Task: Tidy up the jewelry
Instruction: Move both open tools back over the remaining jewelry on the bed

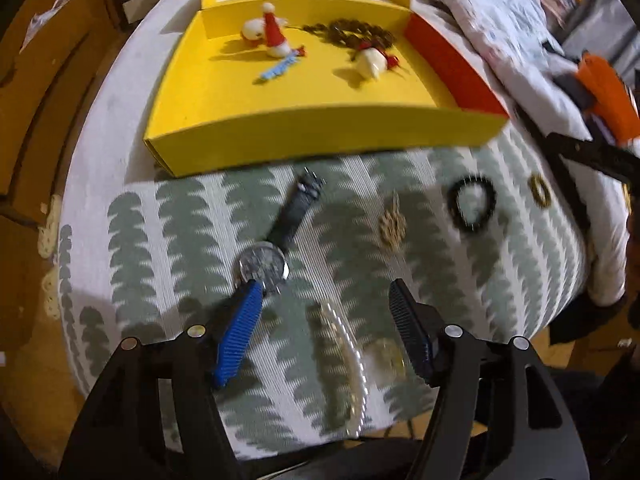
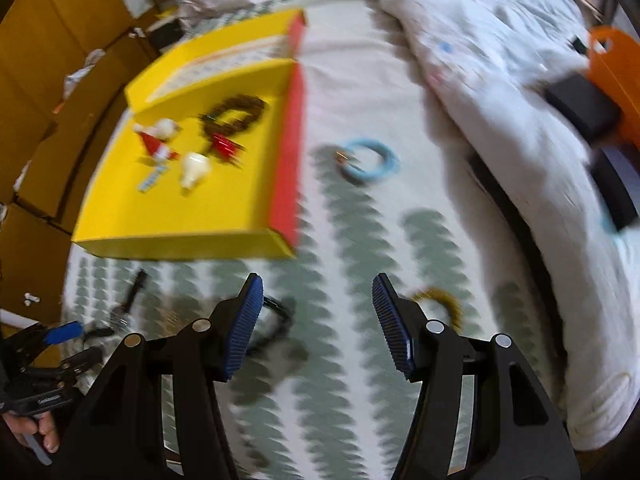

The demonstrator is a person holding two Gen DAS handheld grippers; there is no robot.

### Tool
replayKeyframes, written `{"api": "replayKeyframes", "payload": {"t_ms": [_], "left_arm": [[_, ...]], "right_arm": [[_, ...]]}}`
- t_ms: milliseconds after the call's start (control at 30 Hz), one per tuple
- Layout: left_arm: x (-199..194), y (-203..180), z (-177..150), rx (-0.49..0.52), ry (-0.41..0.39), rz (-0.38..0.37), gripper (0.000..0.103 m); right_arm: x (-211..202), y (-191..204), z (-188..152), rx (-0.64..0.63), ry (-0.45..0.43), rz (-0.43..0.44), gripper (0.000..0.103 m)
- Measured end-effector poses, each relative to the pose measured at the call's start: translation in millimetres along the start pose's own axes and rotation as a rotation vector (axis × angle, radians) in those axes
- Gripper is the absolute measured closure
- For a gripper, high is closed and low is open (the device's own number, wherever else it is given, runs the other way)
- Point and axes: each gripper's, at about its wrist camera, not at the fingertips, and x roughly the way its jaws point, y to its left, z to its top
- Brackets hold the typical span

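Observation:
A yellow tray [image 1: 280, 120] lies on the patterned bed cover and holds two small figurines [image 1: 272, 34], a blue clip and a brown bead string [image 1: 352, 32]. It also shows in the right wrist view [image 2: 120, 216]. A wristwatch [image 1: 272, 252], a gold pendant [image 1: 392, 220], a black ring band [image 1: 472, 204], a small gold ring [image 1: 539, 190] and a pearl strand [image 1: 352, 344] lie on the cover. My left gripper [image 1: 326, 292] is open above the cover, its left pad beside the watch face. My right gripper [image 2: 318, 284] is open and empty, between the black band [image 2: 276, 320] and a gold bangle [image 2: 444, 300]. A light blue bangle [image 2: 368, 160] lies beyond.
A rumpled white quilt [image 2: 500, 80] covers the right side of the bed. An orange container [image 2: 616, 64] and dark boxes [image 2: 580, 108] sit on it. Cardboard boxes [image 2: 48, 60] stand at the left beyond the bed edge.

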Motion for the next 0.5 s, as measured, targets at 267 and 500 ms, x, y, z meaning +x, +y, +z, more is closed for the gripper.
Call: {"api": "replayKeyframes", "payload": {"t_ms": [267, 500], "left_arm": [[15.1, -10.7, -20.8, -0.016, 0.083, 0.016, 0.037], [17.1, -15.5, -29.9, -0.014, 0.098, 0.021, 0.037]], "right_arm": [[21.7, -33.9, -18.2, 0.041, 0.101, -0.068, 0.045], [43.0, -32.3, -24.3, 0.022, 0.162, -0.087, 0.047]]}}
